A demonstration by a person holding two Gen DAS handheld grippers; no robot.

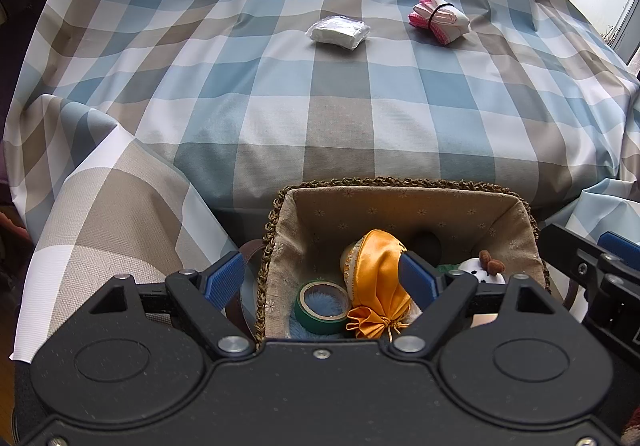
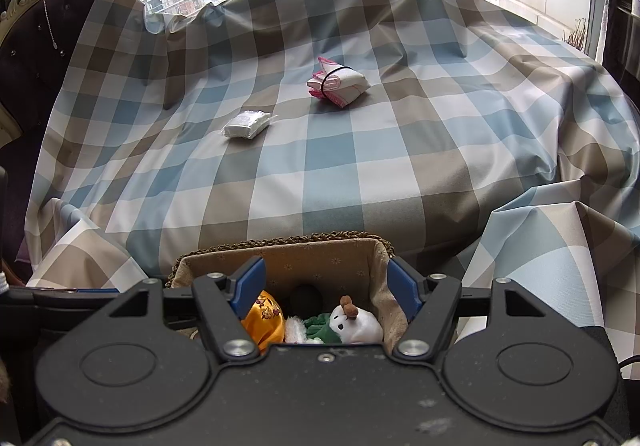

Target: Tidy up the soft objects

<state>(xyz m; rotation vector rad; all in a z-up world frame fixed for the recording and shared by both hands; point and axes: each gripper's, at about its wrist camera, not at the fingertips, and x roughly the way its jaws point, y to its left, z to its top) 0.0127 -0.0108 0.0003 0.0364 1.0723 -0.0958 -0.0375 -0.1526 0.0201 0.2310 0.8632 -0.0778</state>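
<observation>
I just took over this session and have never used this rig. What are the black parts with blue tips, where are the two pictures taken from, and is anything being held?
Each picture comes from a camera on a hand-held tool, looking along its two blue-padded fingers. One shows the left tool, the other the right tool. Both hover open above a lined wicker basket, holding nothing. In the basket lie an orange satin pouch, a green tape roll and a small white plush toy. Further off on the checked cloth lie a white plastic-wrapped packet and a pink-and-white cloth bundle tied with a black band.
</observation>
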